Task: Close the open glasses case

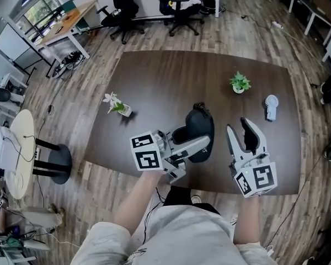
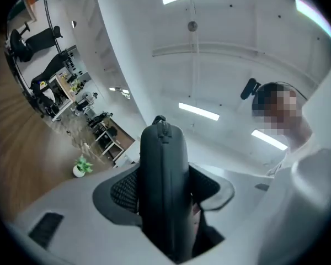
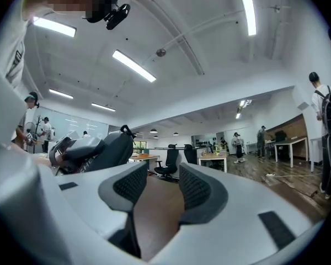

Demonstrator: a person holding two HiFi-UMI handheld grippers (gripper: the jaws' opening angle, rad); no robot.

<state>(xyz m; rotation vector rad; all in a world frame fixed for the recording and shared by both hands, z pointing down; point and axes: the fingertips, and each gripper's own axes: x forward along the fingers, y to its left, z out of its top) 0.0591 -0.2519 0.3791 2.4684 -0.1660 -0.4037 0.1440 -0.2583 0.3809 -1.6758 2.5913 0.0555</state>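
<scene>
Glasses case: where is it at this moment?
In the head view the black glasses case is clamped between the jaws of the left gripper, over the near part of the table, just left of the open, empty right gripper.

Case (image 1: 201, 120) in left hand-held gripper (image 1: 203, 147) — above table (image 1: 165, 76)

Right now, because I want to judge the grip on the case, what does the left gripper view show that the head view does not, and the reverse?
Only the left gripper view: the left gripper with pads pressing both sides of the black glasses case, whose zip seam is shut and faces the camera. Only the head view: the right gripper, jaws apart and empty, plus the white-flowered plant and a white object on the brown table. Both: the case in the left gripper, and a green potted plant.
</scene>
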